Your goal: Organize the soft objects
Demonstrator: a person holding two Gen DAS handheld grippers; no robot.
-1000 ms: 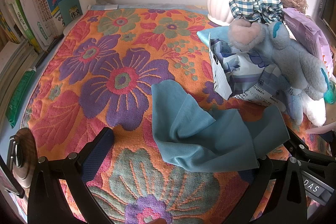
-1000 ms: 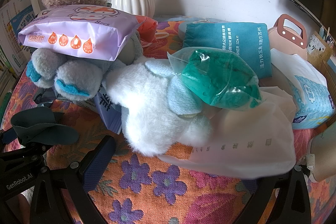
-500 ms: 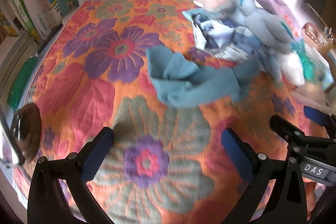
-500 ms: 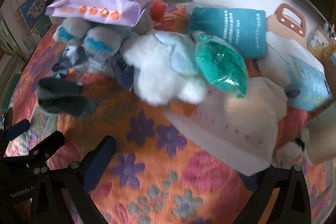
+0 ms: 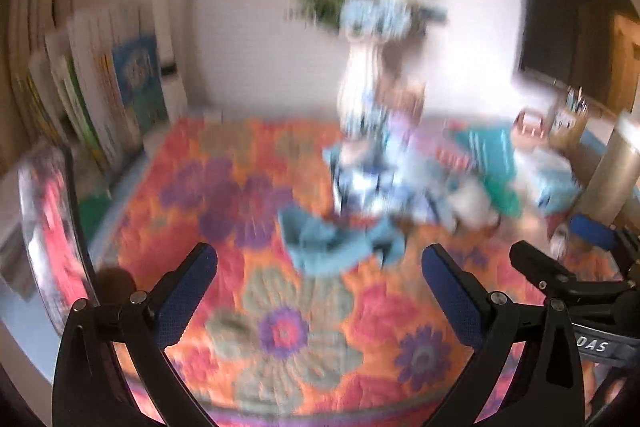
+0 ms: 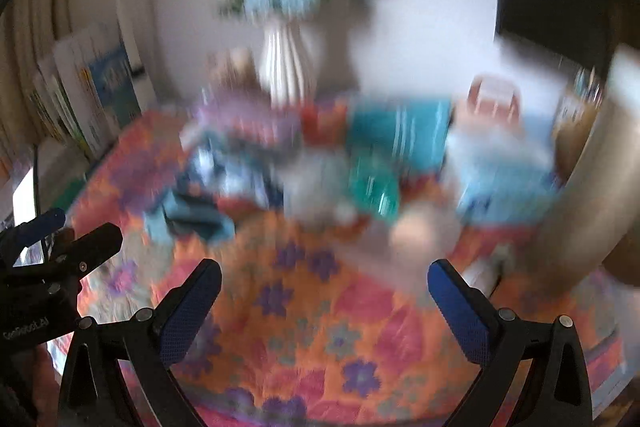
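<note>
Both views are blurred by motion. A crumpled teal cloth (image 5: 336,243) lies on the floral tablecloth (image 5: 280,331); it also shows in the right wrist view (image 6: 188,223). Behind it sits a pile of soft things: plush toys (image 5: 400,171), a purple pack (image 6: 248,123), a teal pack (image 6: 400,135) and a green bagged item (image 6: 374,193). My left gripper (image 5: 320,291) is open and empty, well back from the cloth. My right gripper (image 6: 324,303) is open and empty, back from the pile.
A white vase with blue flowers (image 6: 288,67) stands at the back by the wall. Books (image 5: 104,99) stand at the left. A tissue box (image 6: 504,183) and a metallic cylinder (image 6: 584,195) are at the right. The table's front edge is close below both grippers.
Both grippers have pulled back and up from the table. The teal cloth, near the left gripper's fingers a second ago, now lies free and farther off.
</note>
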